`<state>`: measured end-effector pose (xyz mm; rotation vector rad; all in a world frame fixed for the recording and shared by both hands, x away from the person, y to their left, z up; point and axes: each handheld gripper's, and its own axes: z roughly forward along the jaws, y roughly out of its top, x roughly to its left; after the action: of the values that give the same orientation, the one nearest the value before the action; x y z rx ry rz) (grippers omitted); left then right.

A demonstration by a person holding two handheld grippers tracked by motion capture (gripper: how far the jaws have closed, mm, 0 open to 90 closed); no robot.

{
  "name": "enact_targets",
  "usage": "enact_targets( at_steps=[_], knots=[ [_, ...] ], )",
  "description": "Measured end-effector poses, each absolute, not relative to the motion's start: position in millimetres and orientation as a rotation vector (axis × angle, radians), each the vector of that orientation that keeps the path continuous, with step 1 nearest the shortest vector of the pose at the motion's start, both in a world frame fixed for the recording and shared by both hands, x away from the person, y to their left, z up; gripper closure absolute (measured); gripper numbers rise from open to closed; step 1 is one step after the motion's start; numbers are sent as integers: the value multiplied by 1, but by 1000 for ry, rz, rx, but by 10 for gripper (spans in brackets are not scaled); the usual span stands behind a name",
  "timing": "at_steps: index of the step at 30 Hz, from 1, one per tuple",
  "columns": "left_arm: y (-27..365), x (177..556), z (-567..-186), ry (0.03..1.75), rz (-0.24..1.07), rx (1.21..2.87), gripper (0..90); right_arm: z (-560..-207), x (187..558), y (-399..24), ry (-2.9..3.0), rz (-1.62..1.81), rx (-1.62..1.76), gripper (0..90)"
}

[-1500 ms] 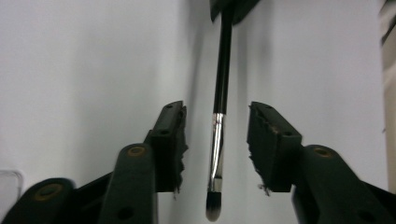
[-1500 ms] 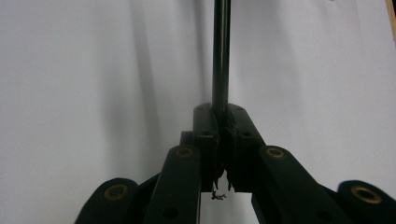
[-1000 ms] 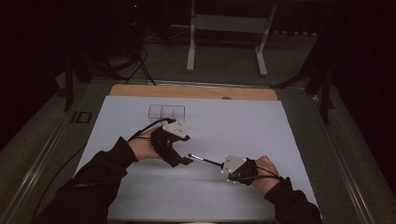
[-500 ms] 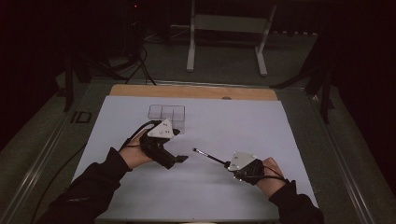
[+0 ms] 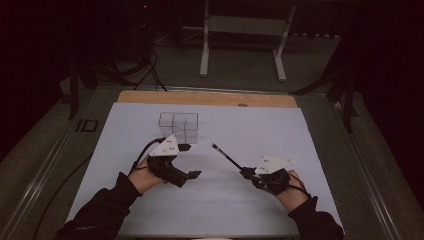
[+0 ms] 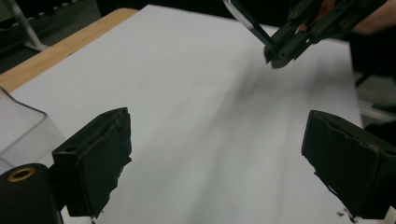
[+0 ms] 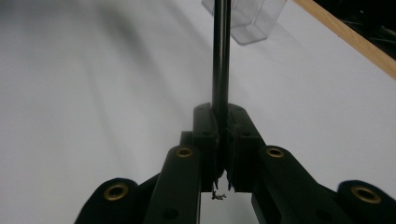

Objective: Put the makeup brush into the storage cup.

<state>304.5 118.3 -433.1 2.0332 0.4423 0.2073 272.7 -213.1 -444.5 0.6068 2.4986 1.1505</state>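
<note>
Pen (image 5: 223, 153): black, clamped at 1 end by right gripper (image 5: 246, 172), raised over white sheet (image 5: 310, 150), tip toward clear box (image 5: 178, 127). Left gripper (image 5: 188, 161): jaws just widened, nothing held.

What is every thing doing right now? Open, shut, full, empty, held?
Left gripper: jaws wide open, nothing between them.
Right gripper: jaws shut on the pen.
Pen: held, pointing toward the box.
Clear box: upright on the white sheet, looks empty.
</note>
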Motion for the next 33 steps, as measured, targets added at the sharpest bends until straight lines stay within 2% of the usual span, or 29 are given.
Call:
enact_targets(
  at_steps=[5,15,23,33],
  knots=[
    [115,301,-437,482,178,2018,97,-447,275,-216,2482,1240,680,839],
    [102,303,-435,596,223,1974,87,-456,281,-224,2398,1416,889,839],
    [88,304,-430,581,214,1940,87,-465,286,-232,2358,1523,991,839],
    [74,308,-423,572,204,1905,87,-473,287,-236,2323,1487,1015,839]
  ],
)
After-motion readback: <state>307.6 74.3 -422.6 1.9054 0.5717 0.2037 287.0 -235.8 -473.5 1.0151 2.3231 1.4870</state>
